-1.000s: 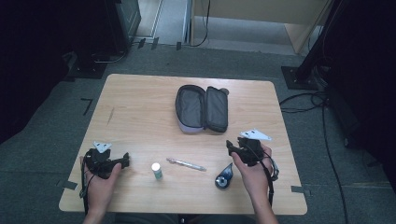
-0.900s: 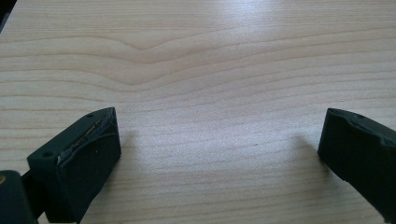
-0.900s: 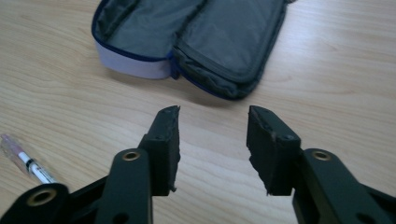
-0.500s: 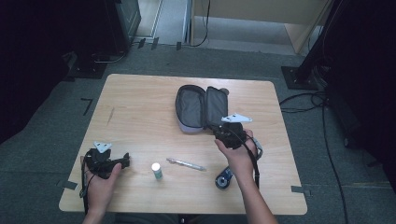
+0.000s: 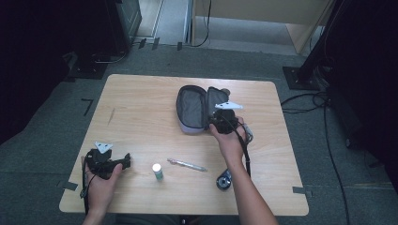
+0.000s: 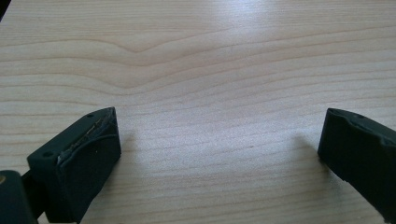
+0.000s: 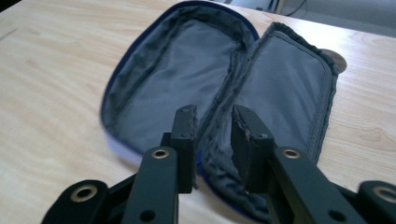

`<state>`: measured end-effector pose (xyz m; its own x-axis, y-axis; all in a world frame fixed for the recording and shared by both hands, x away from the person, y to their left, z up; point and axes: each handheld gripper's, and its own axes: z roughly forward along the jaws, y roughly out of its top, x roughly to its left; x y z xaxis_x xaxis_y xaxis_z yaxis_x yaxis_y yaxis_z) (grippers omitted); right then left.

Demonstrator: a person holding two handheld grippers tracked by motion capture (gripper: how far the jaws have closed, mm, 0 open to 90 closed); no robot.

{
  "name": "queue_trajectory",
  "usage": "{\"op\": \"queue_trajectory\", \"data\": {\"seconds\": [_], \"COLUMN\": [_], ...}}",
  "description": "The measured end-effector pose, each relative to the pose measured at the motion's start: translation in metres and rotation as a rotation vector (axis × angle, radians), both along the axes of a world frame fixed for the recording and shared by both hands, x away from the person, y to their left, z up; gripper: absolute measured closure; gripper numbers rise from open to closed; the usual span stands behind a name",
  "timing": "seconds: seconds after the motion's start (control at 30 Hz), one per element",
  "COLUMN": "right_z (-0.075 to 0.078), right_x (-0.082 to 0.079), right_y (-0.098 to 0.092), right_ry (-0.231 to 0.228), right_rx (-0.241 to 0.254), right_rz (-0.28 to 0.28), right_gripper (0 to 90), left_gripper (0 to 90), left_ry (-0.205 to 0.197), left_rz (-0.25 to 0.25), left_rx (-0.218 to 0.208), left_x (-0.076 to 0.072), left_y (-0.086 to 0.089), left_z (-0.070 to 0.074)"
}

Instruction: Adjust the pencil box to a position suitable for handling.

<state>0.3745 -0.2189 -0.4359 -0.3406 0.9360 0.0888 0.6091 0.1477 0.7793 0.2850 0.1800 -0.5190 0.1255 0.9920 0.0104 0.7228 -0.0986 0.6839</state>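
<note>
An open pencil case [image 5: 197,110] is seen lying near the far middle of the wooden tabletop [image 5: 141,117], its two grey-lined halves spread flat and a blue edge showing along the rim. The right gripper [image 5: 220,123] is held at the case's near right side, with the grey three-cornered plate on top of it. In the right gripper view the pencil case [image 7: 187,79] is shown close up, and the two black jaws are seen drawn near to each other over the folded seam between the two halves; the jaws have just been closing, and a narrow gap is left between them. Whether the lining is actually pinched cannot be told, since the fabric is seen behind the gap rather than clearly pressed by the pads.

The left gripper [image 5: 119,161] is rested on the near left part of the tabletop, well apart from the case. In the left gripper view its jaws are seen spread wide over bare wood [image 6: 210,93], with nothing between them.

Nearer the front edge, a small white-capped tube [image 5: 157,171] is stood upright, a pen [image 5: 187,164] is laid just beside it to the right, and a small dark round object [image 5: 224,181] is lain by the right forearm.
</note>
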Motion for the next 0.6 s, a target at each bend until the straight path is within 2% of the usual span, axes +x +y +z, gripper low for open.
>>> {"op": "queue_trajectory", "data": {"seconds": [0.07,0.2,0.37,0.43,0.5,0.6], "right_z": [-0.005,-0.014,-0.019,-0.022,-0.024,-0.027], "right_x": [0.006,0.014,0.017,0.02,0.021,0.024], "right_y": [0.0,0.006,0.018,0.024,0.025,0.026], "right_ry": [0.013,0.058,0.091,0.099,0.102,0.115], "right_rx": [0.01,-0.003,-0.027,-0.074,-0.084,-0.128], "right_rz": [-0.029,-0.014,-0.008,-0.014,-0.019,-0.026], "right_gripper": [71.3,76.5,75.4,75.4,76.1,84.9], "left_gripper": [0.0,0.0,0.0,0.0,0.0,0.0], "left_ry": [-0.001,-0.002,-0.002,-0.002,-0.002,-0.002], "left_rz": [0.001,-0.002,-0.006,-0.006,-0.006,-0.007], "left_rx": [-0.002,-0.001,-0.001,0.0,0.0,-0.001], "left_x": [0.0,0.001,0.001,0.001,0.001,0.001], "left_y": [0.0,0.0,0.0,0.0,0.0,0.0], "left_z": [0.0,0.0,0.0,0.0,0.0,0.0]}}
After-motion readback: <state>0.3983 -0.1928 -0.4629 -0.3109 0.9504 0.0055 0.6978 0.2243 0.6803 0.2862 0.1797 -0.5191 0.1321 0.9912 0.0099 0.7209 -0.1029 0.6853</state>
